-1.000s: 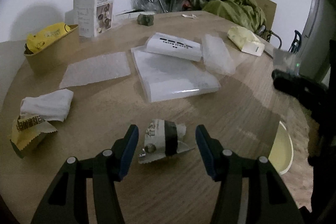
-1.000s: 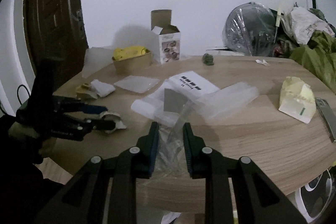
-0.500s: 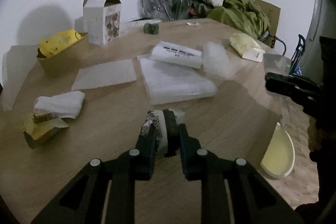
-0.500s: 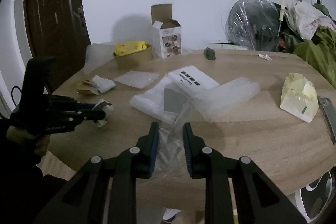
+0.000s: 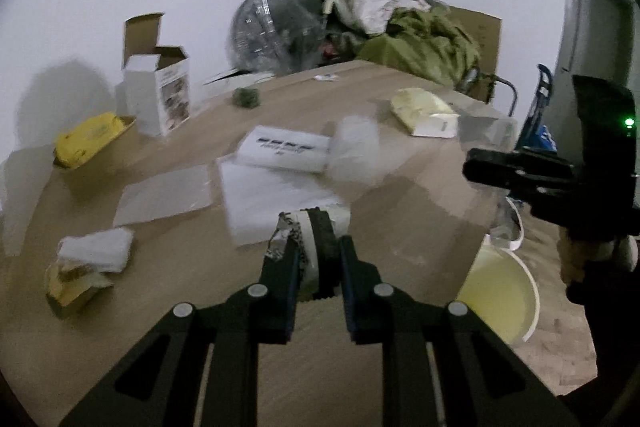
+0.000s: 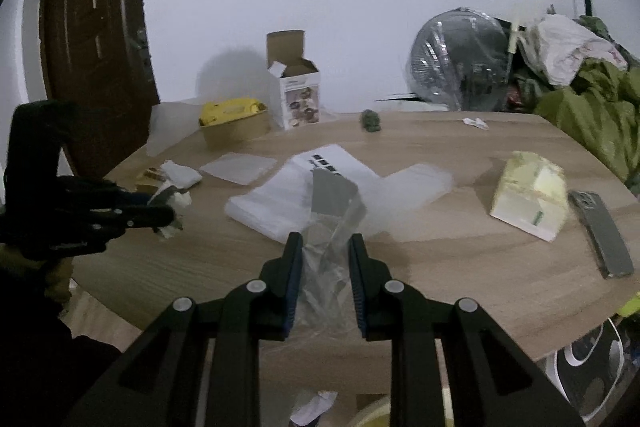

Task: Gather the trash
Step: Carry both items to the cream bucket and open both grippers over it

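Observation:
My left gripper (image 5: 318, 251) is shut on a crumpled white-and-black wrapper (image 5: 310, 241) and holds it above the round wooden table (image 5: 400, 211). It also shows in the right wrist view (image 6: 160, 217) at the left, with the wrapper (image 6: 174, 201) at its tip. My right gripper (image 6: 325, 250) is shut on a clear plastic bag (image 6: 326, 267) at the table's near edge, and shows at the right of the left wrist view (image 5: 476, 167). A pale yellow bin (image 5: 498, 297) stands on the floor below the table's edge.
On the table lie a white tissue on a yellow wrapper (image 5: 86, 263), flat plastic sheets (image 5: 168, 193), a white packet (image 5: 286, 149), a yellow bag (image 6: 530, 195), a phone (image 6: 604, 233), a cardboard tray (image 6: 234, 125) and an open box (image 6: 298, 95). A fan (image 6: 460, 61) and clothes stand behind.
My left gripper closed on the wrapper and lifted it off the table, moving toward the edge. My right gripper kept its hold on the plastic bag.

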### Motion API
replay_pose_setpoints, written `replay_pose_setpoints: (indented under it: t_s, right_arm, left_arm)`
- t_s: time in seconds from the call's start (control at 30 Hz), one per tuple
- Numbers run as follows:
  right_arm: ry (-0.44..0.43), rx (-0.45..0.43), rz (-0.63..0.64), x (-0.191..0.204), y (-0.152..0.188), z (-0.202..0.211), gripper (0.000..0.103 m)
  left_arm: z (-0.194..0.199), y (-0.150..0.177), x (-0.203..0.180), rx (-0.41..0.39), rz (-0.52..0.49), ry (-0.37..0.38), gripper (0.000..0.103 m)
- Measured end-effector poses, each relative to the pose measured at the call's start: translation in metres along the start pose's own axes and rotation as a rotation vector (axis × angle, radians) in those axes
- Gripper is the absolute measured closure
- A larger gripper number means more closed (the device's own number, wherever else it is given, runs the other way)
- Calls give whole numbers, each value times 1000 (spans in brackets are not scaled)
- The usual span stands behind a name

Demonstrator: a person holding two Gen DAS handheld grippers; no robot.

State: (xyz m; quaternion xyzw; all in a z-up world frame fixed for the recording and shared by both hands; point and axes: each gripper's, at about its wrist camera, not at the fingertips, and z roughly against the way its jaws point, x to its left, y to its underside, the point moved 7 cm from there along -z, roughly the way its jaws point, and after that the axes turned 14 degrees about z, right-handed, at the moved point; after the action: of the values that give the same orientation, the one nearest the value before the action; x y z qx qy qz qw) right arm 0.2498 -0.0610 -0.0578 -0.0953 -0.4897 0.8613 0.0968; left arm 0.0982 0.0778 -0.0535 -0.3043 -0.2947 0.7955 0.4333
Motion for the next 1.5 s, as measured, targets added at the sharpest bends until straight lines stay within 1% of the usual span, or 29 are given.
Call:
replay_pose_setpoints:
  t_s: [0.3,0.47,0.73,0.83,0.9,0.97,1.0,1.17,1.37,1.4,1.5]
  right_arm:
    - [92,17,-59,-28,28,27,82]
    - [145,23,-105,-43,47,43,82]
    - [238,70,-203,-67,90,66,81]
    - [279,94,-241,-75,108,74,78]
    - [291,103,-257,-77,115,78,72]
    - [309,119,-275,-80,125,82,54]
    - [316,124,-279,-81,128,84,51]
    - [357,133,-299,-85,140,100,51]
    - [427,133,-335,-90,155,129,51]
    - [444,135,-346,-90,160,136,51]
    - [475,140,-372,-91,170,149,51]
  left_arm:
    - [-12,-3,-41,10,-70,84,85]
    - [-20,1,-64,37,-119,123,85]
    - [-34,11,-100,68,-178,202,85]
    - [-39,16,-113,85,-209,232,85]
    - [-43,18,-120,98,-226,249,85]
    - [-46,21,-129,107,-243,270,85]
    - [-48,22,-135,110,-253,292,85]
    - [-56,32,-164,147,-287,373,85]
    - [-68,53,-199,223,-353,477,85]
    - [-72,58,-206,245,-367,495,85]
    - [-81,69,-219,291,-399,523,85]
